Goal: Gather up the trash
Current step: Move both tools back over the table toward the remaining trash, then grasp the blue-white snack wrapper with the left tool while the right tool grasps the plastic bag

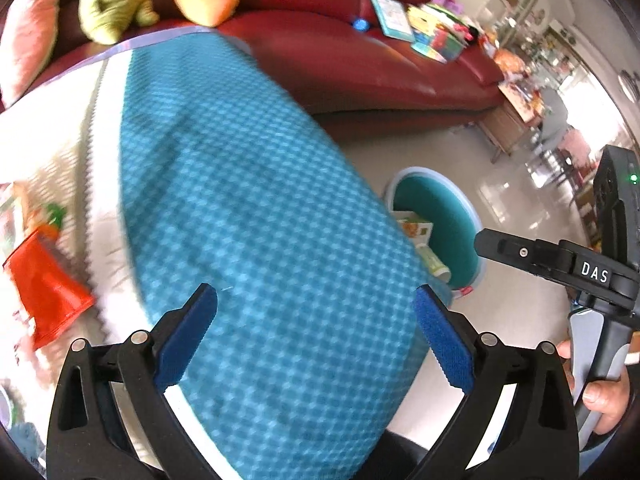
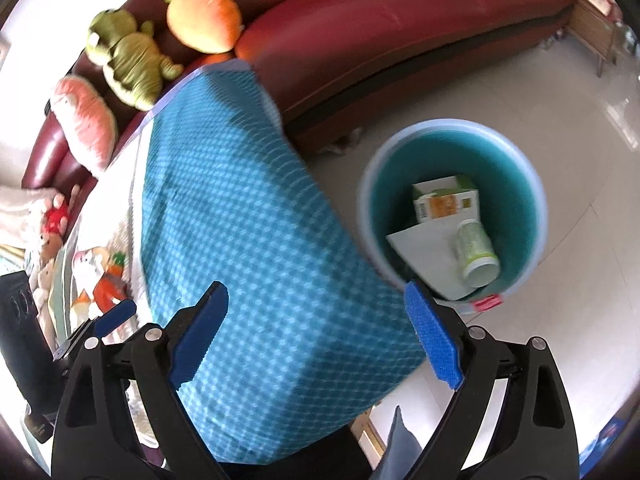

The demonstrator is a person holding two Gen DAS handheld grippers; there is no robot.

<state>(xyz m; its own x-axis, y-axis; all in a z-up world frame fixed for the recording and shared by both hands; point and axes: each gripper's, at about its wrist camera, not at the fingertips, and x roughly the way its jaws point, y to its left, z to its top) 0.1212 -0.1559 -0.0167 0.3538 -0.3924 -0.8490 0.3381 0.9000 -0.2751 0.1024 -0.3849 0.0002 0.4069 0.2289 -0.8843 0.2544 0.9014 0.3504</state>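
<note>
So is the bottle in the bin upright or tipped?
Tipped: the green-and-white bottle lies on its side in the teal bin, on a white sheet.

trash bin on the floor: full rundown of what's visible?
The trash bin is round, upright and open-topped, with a pale blue rim and teal inside, plastic by its look. It stands on the light tiled floor near the red sofa, beside the blue checked cloth. Inside lie a green-and-white carton, a white sheet and a tipped bottle.

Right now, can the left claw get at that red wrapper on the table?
Probably yes. The left claw is open and empty, and the red wrapper lies uncovered on the tablecloth off to its left, nothing between them.
</note>
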